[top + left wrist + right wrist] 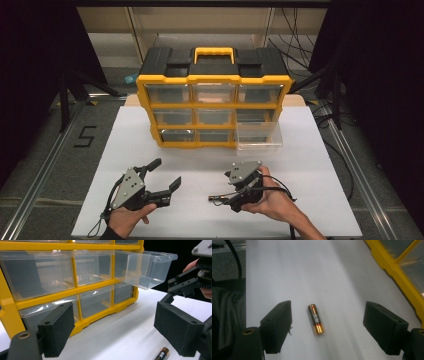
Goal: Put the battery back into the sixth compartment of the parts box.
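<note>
A small gold and black battery lies on the white tabletop. My right gripper hovers over it, its jaws open wide on either side and touching nothing. From above, the battery lies just left of the right gripper. My left gripper rests at the front left, open and empty, and points toward the yellow and black drawer organizer. In the left gripper view, the left gripper faces the clear drawers, with the battery at the lower right.
The organizer's bottom right clear drawer is pulled out over the table and looks empty. It hangs out at the upper right as the drawer in the left gripper view. Cables and dark stands flank the table.
</note>
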`<control>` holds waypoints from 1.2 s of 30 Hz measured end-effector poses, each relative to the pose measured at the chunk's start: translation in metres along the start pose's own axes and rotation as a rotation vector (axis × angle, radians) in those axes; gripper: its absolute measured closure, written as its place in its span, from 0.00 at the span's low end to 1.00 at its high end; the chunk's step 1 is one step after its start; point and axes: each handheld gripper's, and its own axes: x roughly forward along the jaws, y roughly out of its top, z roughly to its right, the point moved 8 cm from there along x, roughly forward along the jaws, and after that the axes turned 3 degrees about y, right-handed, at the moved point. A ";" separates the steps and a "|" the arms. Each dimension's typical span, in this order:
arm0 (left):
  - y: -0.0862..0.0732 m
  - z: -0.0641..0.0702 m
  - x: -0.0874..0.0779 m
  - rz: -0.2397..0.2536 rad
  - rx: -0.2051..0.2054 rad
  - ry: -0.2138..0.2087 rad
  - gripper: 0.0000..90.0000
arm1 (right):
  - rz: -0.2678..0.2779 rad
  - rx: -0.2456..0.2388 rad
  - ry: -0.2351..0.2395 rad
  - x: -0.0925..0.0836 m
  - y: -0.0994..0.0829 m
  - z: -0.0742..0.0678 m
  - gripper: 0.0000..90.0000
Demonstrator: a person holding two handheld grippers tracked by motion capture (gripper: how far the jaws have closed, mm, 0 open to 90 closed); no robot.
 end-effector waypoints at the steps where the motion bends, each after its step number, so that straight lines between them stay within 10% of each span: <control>1: 0.000 0.000 0.000 -0.001 0.002 0.000 0.18 | -0.015 -0.008 0.015 0.002 0.000 -0.001 0.27; 36: 0.000 0.000 0.000 0.001 -0.005 -0.001 0.18 | -0.303 -0.095 0.117 0.055 -0.015 -0.002 0.53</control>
